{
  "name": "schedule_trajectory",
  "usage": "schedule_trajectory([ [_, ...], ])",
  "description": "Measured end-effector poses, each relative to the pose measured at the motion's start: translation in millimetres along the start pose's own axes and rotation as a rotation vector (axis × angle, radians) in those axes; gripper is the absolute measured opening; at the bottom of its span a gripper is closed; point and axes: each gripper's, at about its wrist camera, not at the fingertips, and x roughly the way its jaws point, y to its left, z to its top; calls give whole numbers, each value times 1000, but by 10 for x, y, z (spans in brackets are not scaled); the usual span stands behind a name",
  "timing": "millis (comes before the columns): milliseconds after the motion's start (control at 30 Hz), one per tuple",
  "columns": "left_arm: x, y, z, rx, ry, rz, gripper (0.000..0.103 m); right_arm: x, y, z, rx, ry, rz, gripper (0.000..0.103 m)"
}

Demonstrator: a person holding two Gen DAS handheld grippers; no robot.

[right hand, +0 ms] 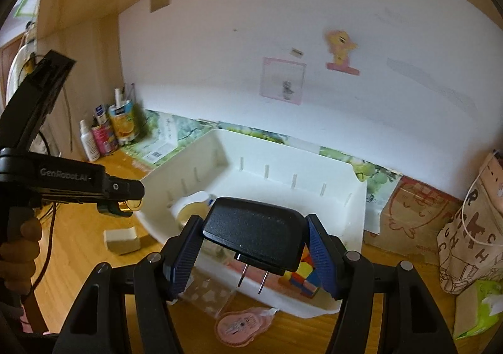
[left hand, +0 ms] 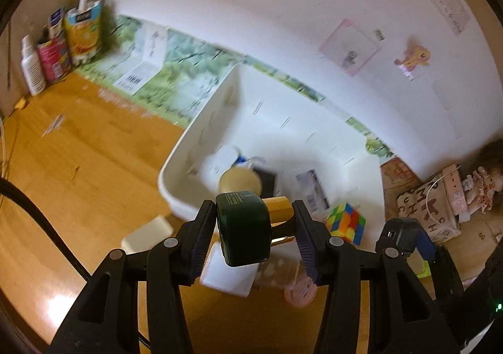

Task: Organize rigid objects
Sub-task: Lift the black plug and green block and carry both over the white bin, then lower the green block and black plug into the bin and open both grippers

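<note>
My left gripper (left hand: 253, 212) is shut on a dark green bottle (left hand: 243, 228) with a gold cap (left hand: 279, 212), held sideways above the desk in front of the white bin (left hand: 188, 146). In the right wrist view the left gripper (right hand: 125, 206) hangs at the left with a hand below it. My right gripper (right hand: 254, 222) is shut on a black power adapter (right hand: 254, 234), its two prongs pointing down, over the near wall of the bin (right hand: 355, 197). A coloured puzzle cube (right hand: 301, 278) shows behind the adapter; whether it lies inside the bin is unclear.
The bin holds a tan-lidded jar (left hand: 239, 181) and a white container (left hand: 220, 159). On the wooden desk lie a white block (right hand: 122, 239), a clear box (right hand: 210, 291) and a pink round item (right hand: 240, 325). Bottles and cans (left hand: 53, 55) stand back left, paper bags (right hand: 471, 244) right.
</note>
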Motion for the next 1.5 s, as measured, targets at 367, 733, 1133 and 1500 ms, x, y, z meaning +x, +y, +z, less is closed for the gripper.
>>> schedule_trajectory([
  [367, 289, -262, 113, 108, -103, 9, 53, 353, -396, -45, 123, 47, -29, 66],
  [733, 445, -632, 155, 328, -199, 67, 53, 700, -760, -173, 336, 155, -13, 66],
  [1133, 264, -713, 114, 355, -257, 96, 74, 671, -750, -166, 356, 152, 12, 78],
  [1500, -243, -695, -17, 335, -332, 90, 79, 301, -671, -115, 390, 105, 34, 81],
])
